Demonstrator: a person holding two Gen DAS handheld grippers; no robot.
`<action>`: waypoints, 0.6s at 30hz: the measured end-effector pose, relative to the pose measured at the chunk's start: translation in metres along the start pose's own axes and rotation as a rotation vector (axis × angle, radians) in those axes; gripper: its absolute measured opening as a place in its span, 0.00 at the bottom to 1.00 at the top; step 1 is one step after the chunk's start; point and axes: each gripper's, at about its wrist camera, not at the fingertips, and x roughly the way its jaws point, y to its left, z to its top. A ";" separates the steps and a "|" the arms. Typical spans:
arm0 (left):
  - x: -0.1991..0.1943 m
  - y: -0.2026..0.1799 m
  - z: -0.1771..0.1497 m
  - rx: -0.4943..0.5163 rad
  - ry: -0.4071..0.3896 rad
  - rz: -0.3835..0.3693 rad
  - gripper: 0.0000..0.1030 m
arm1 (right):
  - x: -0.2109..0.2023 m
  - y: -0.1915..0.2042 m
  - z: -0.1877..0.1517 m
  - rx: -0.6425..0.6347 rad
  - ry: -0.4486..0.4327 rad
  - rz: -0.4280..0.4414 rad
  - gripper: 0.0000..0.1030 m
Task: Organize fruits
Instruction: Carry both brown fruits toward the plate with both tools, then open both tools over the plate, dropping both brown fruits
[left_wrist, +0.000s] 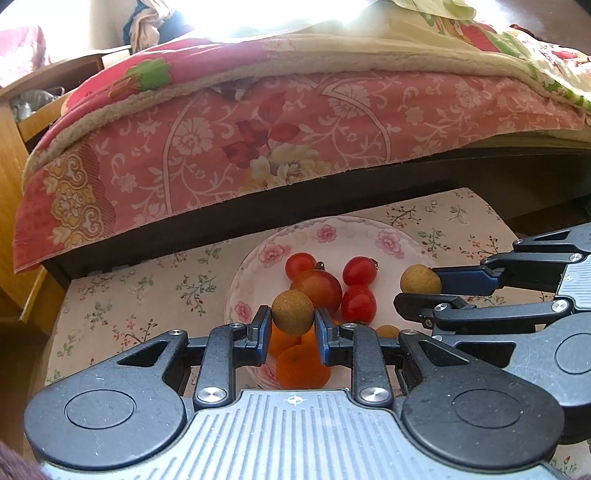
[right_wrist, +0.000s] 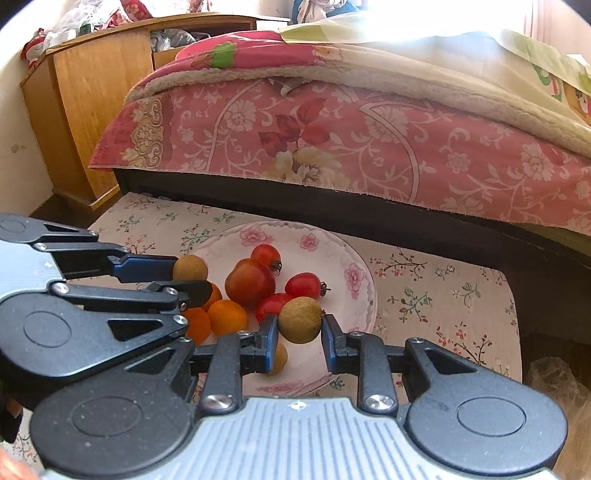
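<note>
A white floral plate (left_wrist: 258, 266) (right_wrist: 354, 258) holds several red tomatoes (left_wrist: 317, 290) (right_wrist: 250, 282), small oranges (left_wrist: 303, 365) (right_wrist: 227, 318) and a tan longan (right_wrist: 280, 357). My left gripper (left_wrist: 292, 325) is shut on a brown longan (left_wrist: 292, 313) above the plate's near side; it shows at the left of the right wrist view (right_wrist: 190, 277) with that longan (right_wrist: 190, 267). My right gripper (right_wrist: 299, 332) is shut on another longan (right_wrist: 300, 320) above the plate; it shows at the right of the left wrist view (left_wrist: 417, 291) with its longan (left_wrist: 420, 280).
The plate sits on a small table with a floral cloth (left_wrist: 147, 295) (right_wrist: 443, 288). A bed with a pink floral quilt (left_wrist: 258, 140) (right_wrist: 369, 140) overhangs just behind. A wooden cabinet (right_wrist: 85, 103) stands at the left.
</note>
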 end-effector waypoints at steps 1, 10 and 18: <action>0.002 0.000 0.000 -0.001 0.001 0.000 0.32 | 0.001 0.000 0.000 -0.001 0.000 -0.002 0.29; 0.012 0.001 0.003 -0.006 0.011 -0.004 0.32 | 0.012 -0.003 0.003 0.002 0.003 -0.005 0.29; 0.020 0.004 0.006 -0.017 0.014 -0.001 0.32 | 0.020 -0.007 0.004 0.021 0.001 0.004 0.29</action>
